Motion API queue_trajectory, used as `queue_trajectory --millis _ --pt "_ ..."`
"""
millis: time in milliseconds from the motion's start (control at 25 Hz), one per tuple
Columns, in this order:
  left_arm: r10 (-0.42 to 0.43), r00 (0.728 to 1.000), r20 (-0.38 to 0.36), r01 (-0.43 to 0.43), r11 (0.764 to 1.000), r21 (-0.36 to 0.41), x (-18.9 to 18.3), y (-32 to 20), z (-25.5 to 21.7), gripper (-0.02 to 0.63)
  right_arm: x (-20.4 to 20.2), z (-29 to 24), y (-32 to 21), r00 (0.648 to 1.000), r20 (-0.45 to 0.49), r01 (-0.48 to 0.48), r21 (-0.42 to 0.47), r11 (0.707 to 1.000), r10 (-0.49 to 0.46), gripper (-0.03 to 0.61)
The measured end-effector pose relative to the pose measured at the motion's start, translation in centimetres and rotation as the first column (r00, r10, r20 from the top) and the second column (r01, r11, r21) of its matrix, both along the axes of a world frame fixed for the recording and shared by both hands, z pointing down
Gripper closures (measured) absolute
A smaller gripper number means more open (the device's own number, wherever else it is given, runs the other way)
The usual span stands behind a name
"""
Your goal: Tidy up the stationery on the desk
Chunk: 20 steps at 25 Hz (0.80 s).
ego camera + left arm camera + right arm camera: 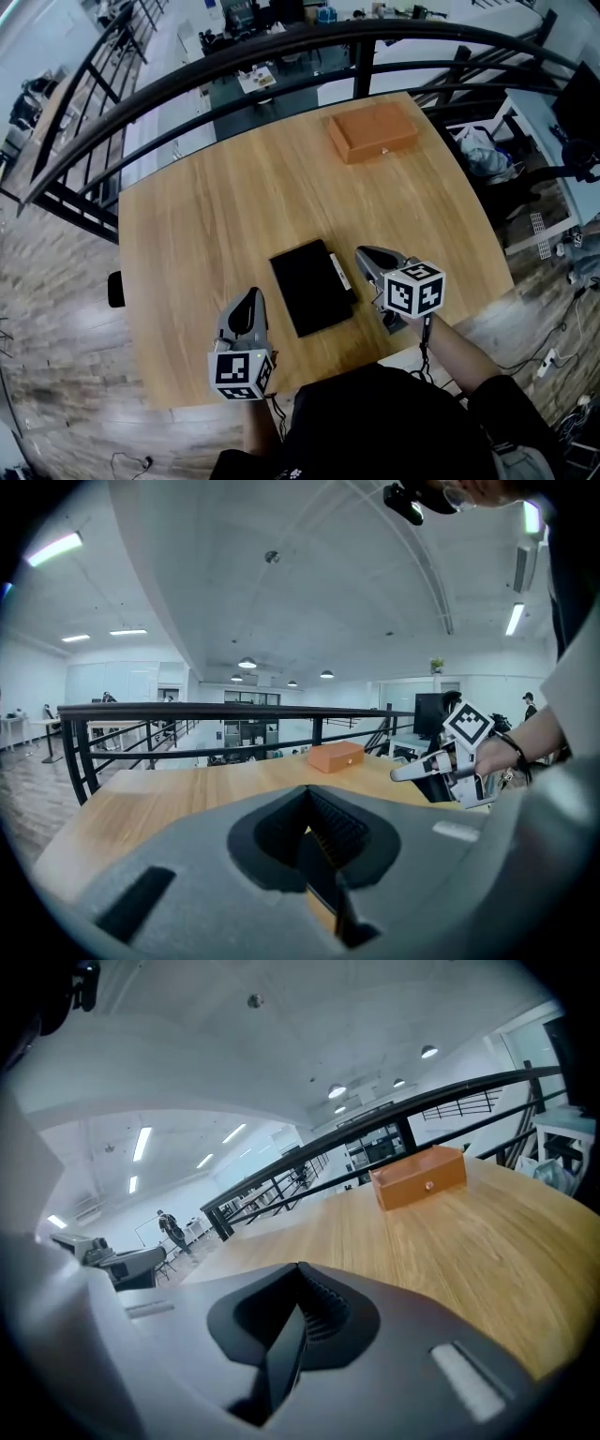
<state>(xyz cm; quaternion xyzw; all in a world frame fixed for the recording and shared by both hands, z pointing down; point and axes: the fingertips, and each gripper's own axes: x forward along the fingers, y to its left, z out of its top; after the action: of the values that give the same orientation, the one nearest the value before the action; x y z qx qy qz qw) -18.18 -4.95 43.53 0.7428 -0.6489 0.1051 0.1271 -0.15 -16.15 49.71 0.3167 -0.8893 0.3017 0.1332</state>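
My left gripper (251, 292) and right gripper (362, 251) are matt grey plastic; the desk (206, 225) smooth pale wood; near notebook (309, 286) matt black; far box (373, 131) smooth brown.

The desk (206, 216) is open wood across its left half and through the middle, near edge to far; an orange-brown box (372, 131) blocks the far right corner, well apart from everything else; a flat black pad (309, 286) lies low at near centre, a slim pen (339, 272) along its right side; the left gripper (251, 294) and right gripper (364, 253), jaws together, flank it closely; a black railing (281, 47) bars the far edge.
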Motion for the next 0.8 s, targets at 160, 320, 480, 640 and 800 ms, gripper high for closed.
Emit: queue_trajectory --millis 160,320,480,640,800 --pt "0.019 1.0 -0.001 -0.018 1.0 0.012 1.5 -0.4 -1.2 0.616 0.5 -2.9 -0.1 0.999 0.018 0.038 0.103 0.994 -0.04 0.568" --pt "0.036 0.999 0.013 -0.036 0.999 0.018 2.6 -0.7 -2.3 0.616 0.9 -5.6 -0.3 0.998 0.02 0.055 0.214 0.975 -0.06 0.568" --pt "0.049 0.998 0.026 -0.049 0.999 0.022 3.5 -1.0 -2.8 0.616 1.4 -7.3 -0.4 0.997 0.032 0.063 0.27 0.961 -0.074 0.568" --pt "0.048 0.999 0.013 -0.049 0.998 0.029 3.9 -1.1 -3.0 0.617 1.5 -8.1 -0.6 0.996 0.036 0.067 0.295 0.953 -0.081 0.568" --pt "0.033 0.999 -0.003 -0.032 0.998 0.05 3.8 -1.2 -3.6 0.617 1.5 -8.7 -0.6 0.996 0.031 0.07 0.314 0.947 -0.084 0.568"
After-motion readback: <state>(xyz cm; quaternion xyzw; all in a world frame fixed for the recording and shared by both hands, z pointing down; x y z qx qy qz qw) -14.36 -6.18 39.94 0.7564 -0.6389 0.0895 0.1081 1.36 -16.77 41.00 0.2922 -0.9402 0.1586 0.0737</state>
